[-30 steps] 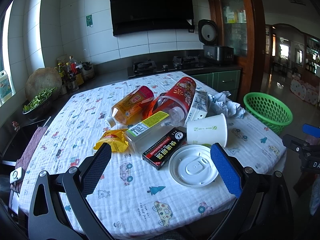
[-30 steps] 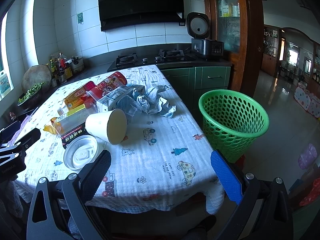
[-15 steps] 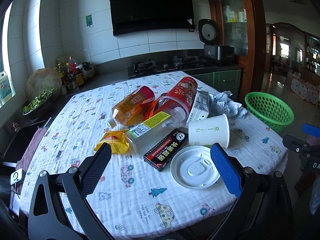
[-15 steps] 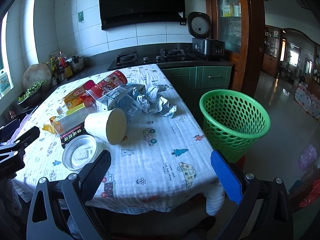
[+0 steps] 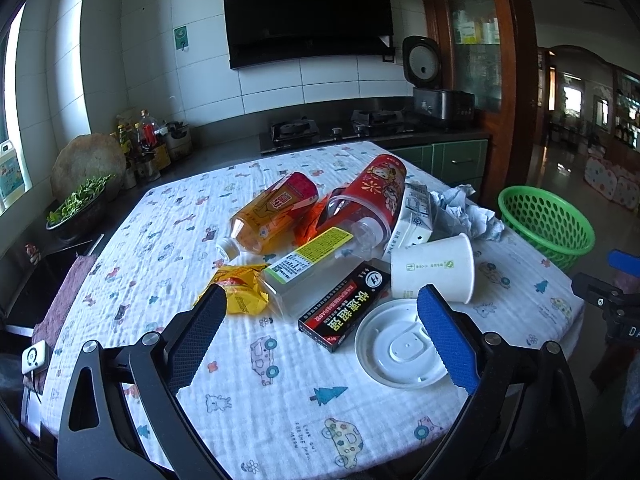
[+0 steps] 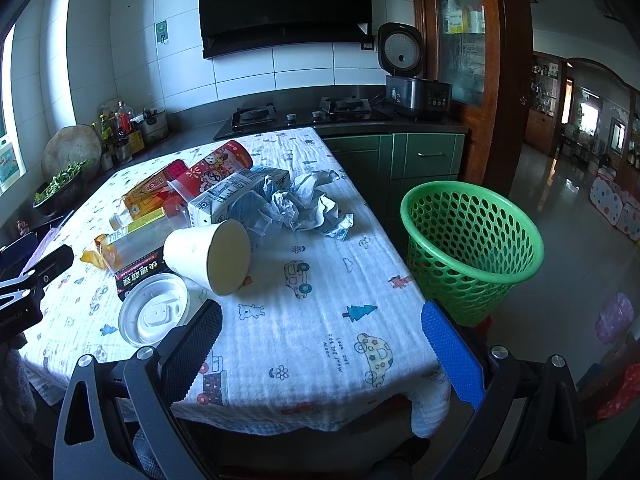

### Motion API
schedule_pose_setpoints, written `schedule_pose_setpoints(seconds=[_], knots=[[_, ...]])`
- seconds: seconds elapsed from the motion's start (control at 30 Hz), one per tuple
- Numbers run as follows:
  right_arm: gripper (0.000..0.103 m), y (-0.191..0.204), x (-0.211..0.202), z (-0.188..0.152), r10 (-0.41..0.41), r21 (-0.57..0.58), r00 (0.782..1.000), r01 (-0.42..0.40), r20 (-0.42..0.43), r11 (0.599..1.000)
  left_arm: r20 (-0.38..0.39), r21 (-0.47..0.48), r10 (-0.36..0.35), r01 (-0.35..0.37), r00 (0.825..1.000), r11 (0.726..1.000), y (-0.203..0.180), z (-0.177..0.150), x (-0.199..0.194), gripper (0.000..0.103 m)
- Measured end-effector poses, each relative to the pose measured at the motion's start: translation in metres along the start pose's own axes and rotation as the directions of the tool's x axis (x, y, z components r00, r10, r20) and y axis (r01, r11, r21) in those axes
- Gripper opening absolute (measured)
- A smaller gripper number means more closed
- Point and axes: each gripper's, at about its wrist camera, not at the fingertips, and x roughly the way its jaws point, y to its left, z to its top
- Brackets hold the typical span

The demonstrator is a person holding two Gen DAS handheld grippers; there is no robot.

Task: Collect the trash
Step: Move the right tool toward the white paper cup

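Trash lies heaped on a table with a printed white cloth [image 5: 168,240]: an orange tea bottle [image 5: 272,212], a red cup [image 5: 372,188], a clear bottle [image 5: 308,272], a yellow wrapper [image 5: 240,292], a black-and-red box [image 5: 344,308], a white paper cup [image 5: 434,268] on its side, a round white lid [image 5: 396,344], a carton [image 5: 414,216] and crumpled paper [image 6: 308,204]. My left gripper [image 5: 320,340] is open just before the box and lid. My right gripper [image 6: 320,352] is open over the table's near edge, holding nothing. A green mesh basket [image 6: 468,248] stands on the floor at the table's right.
Behind the table runs a dark counter with a gas hob [image 6: 300,114], a rice cooker [image 6: 416,80], condiment bottles [image 5: 148,140] and a bowl of greens [image 5: 76,204]. A wooden glass-door cabinet [image 6: 468,40] rises at the right, and open tiled floor [image 6: 568,200] lies beyond the basket.
Both grippers have crept slightly forward toward the table; the trash sits a little lower and closer in each view. Nothing was grasped or moved.
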Motion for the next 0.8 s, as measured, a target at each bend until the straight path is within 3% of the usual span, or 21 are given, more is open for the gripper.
schedule_pose_setpoints(seconds=[0.5, 0.8], knots=[[0.097, 0.023, 0.025, 0.019, 0.136, -0.077, 0.990, -0.139, -0.041, 0.987, -0.009, -0.014, 0.027, -0.027, 1.000, 1.000, 0.035, 0.010, 0.013, 0.085], [0.096, 0.047, 0.051, 0.032, 0.269, -0.158, 0.959, -0.280, -0.086, 0.947, -0.051, -0.001, -0.010, 0.010, 0.999, 1.000, 0.049, 0.007, 0.031, 0.080]])
